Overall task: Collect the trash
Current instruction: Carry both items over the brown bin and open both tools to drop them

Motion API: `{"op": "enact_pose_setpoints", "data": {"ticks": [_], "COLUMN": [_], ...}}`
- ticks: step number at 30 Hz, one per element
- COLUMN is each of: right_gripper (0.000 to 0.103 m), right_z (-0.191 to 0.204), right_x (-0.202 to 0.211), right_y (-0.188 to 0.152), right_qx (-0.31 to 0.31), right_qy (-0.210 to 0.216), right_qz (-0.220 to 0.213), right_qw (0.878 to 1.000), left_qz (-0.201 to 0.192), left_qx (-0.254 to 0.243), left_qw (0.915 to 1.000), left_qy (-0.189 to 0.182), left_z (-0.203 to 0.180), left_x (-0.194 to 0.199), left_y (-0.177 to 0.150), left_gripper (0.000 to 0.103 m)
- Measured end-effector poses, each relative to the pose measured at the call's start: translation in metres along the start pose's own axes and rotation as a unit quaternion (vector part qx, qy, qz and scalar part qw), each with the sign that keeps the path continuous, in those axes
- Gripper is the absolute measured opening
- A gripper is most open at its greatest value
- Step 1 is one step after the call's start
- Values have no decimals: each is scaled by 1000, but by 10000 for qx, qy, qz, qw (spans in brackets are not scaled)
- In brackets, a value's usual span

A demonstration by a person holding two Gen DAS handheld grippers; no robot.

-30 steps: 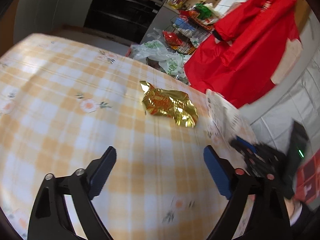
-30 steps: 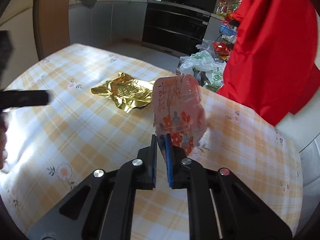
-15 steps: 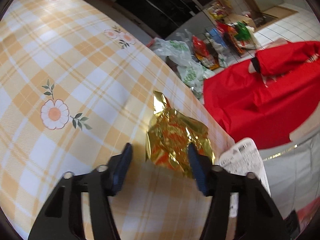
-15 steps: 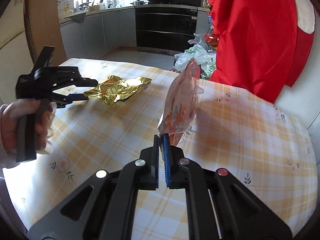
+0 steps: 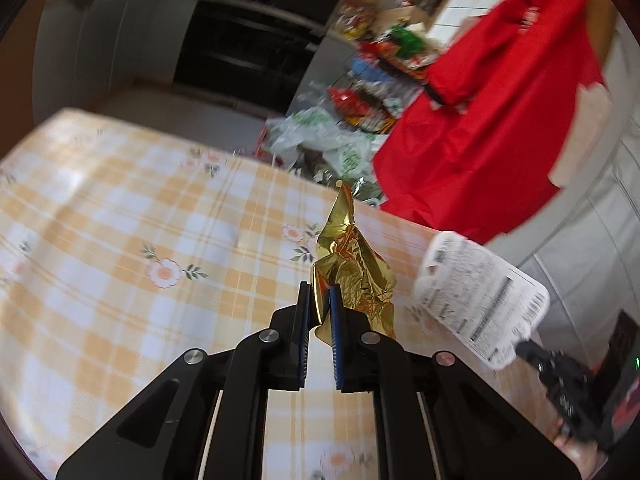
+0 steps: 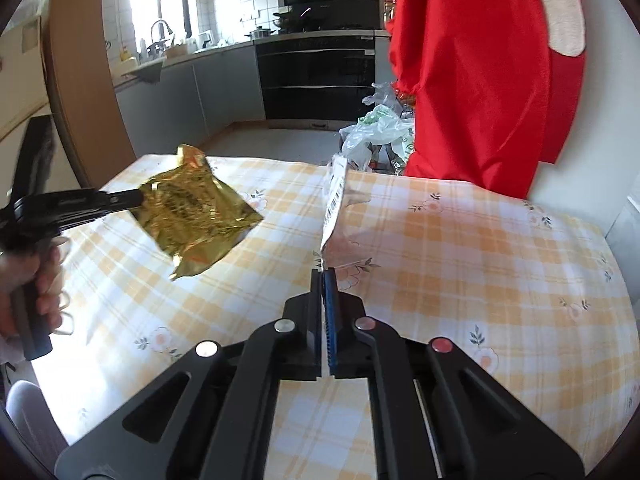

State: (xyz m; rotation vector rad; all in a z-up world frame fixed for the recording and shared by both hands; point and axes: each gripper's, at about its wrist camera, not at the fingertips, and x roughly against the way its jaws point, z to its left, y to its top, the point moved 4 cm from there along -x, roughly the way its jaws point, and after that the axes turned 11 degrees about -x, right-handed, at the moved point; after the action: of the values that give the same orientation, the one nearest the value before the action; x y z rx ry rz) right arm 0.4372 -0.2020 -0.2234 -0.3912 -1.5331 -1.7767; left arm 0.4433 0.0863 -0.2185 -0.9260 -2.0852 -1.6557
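Left gripper [image 5: 320, 300]: we see its jaws have just been closing and now pinch the near edge of the gold foil wrapper [image 5: 352, 276], with only the crumpled foil between the blue pads.
Gold foil wrapper: held clear above the checked tablecloth [image 5: 120, 248], which we see beneath it in the right wrist view. Its long axis runs away from the left gripper, and its narrow twisted tip points up and toward the far edge of the table.
Right gripper [image 6: 323, 276]: we see its jaws pressed together on the near bottom edge of the clear printed packet [image 6: 334, 204], with no gap that we can make out.
Clear printed packet: lifted off the tablecloth and standing edge-on to the right wrist camera. Its long axis runs up and away from the right gripper, and its top end reaches toward the far table edge. In the left wrist view we see its flat white label side with a barcode, to the right of the foil.
Person's hand [image 6: 28, 280]: wrapped round the left gripper's handle, at the left of the right wrist view.
Beyond the table: plastic bags [image 6: 376, 132] just past the far edge, a red cloth [image 6: 480, 80] hanging on the right, and a black oven [image 6: 316, 76] farther back.
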Motion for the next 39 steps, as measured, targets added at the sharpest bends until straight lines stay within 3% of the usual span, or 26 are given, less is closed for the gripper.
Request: {"op": "enact_pose_setpoints", "data": {"ticks": [6, 17, 27, 33, 39], "right_gripper": [5, 5, 5, 5, 5], "right_z": [6, 28, 57, 71, 79], "right_x": [36, 124, 206, 251, 288], "right_y": [-10, -34, -62, -74, -89], "right_qx": [-163, -208, -55, 15, 1], "right_qy": [54, 211, 414, 536, 629], "right_qz": [-69, -367, -621, -807, -954], "right_qw": [9998, 9989, 9972, 9953, 9935], "left_qz": [-250, -527, -611, -362, 211], "left_qx": [-448, -1083, -1478, -1838, -2142], "left_qw": [9987, 9927, 9870, 9815, 9747], "left_qy": [-21, 15, -182, -389, -603], "left_z": [-22, -54, -87, -109, -128], "left_x": [68, 198, 281, 309, 315], "left_y": [-10, -58, -107, -141, -183], "left_gripper": [9, 9, 9, 9, 10]}}
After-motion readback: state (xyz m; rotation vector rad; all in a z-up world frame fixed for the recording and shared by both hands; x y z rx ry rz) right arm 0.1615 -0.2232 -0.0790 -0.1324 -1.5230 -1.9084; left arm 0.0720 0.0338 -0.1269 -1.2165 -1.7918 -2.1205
